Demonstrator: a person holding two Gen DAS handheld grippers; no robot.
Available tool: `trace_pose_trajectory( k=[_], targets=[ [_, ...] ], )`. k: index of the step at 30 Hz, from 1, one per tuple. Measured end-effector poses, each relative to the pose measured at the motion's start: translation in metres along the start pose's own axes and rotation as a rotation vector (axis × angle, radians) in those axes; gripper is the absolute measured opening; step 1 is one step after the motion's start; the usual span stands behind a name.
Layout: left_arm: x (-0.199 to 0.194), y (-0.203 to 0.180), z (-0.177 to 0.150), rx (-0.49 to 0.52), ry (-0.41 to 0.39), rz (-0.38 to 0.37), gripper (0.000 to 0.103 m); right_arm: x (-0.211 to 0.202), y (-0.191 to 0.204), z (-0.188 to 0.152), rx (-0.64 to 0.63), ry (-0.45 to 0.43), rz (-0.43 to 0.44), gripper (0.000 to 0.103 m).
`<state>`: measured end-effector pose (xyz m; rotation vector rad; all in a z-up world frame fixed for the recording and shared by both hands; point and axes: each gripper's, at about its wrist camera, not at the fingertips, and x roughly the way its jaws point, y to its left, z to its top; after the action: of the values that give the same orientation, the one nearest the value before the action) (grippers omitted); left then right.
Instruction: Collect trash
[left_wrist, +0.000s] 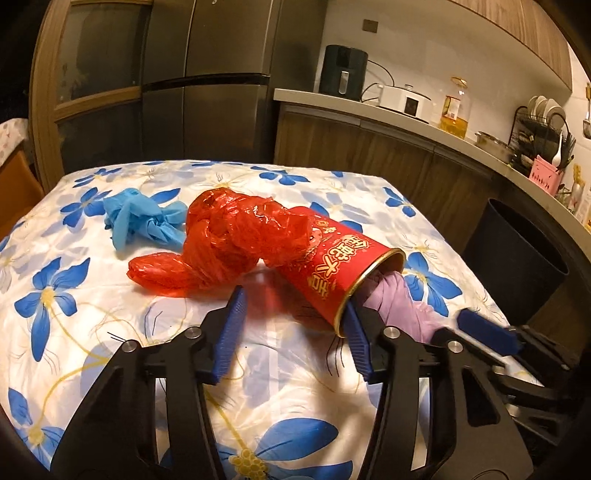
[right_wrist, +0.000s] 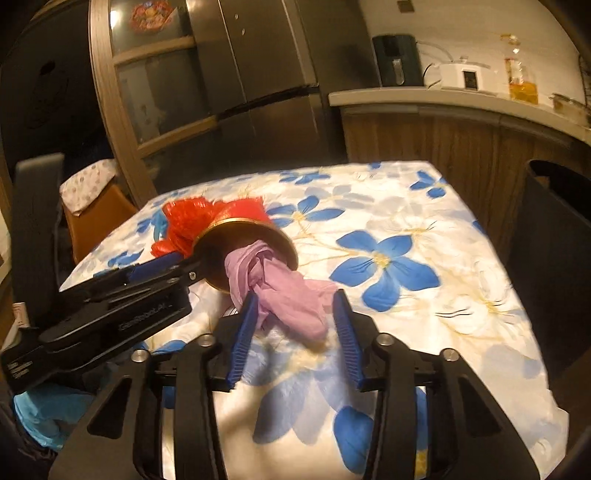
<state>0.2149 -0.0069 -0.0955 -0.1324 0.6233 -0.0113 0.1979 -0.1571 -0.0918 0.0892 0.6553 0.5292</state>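
A red can (left_wrist: 332, 258) with gold lettering lies on its side on the flowered tablecloth (left_wrist: 74, 302), its open mouth facing right. A purple cloth (right_wrist: 288, 299) hangs out of that mouth. A crumpled red plastic bag (left_wrist: 229, 240) leans on the can's closed end, and a blue glove (left_wrist: 140, 218) lies behind it. My left gripper (left_wrist: 293, 299) straddles the can's rim end; the right pad touches the rim, the left pad stands off it. My right gripper (right_wrist: 295, 295) has the purple cloth between its fingers; the left pad brushes it, and a sliver of gap shows at the right pad.
A black waste bin (left_wrist: 517, 258) stands on the floor past the table's right edge, also in the right wrist view as the bin (right_wrist: 554, 258). An orange chair (right_wrist: 96, 221) sits at the far left corner. A kitchen counter (left_wrist: 406, 118) and a fridge (left_wrist: 207, 81) lie beyond.
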Motion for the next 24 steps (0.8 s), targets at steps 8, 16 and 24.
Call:
trace_pose_trajectory(
  k=[8, 16, 24],
  targets=[
    [0.005, -0.002, 0.001, 0.009, 0.024, 0.001, 0.03, -0.002, 0.006, -0.007, -0.025, 0.025, 0.037, 0.001],
    [-0.002, -0.003, 0.001, 0.012, 0.01, -0.006, 0.002, -0.06, -0.01, -0.005, 0.016, -0.085, 0.021, 0.0],
    [-0.043, -0.001, -0.004, 0.01, -0.039, -0.044, 0.002, -0.088, -0.018, 0.004, 0.045, -0.147, 0.029, 0.0]
  ],
)
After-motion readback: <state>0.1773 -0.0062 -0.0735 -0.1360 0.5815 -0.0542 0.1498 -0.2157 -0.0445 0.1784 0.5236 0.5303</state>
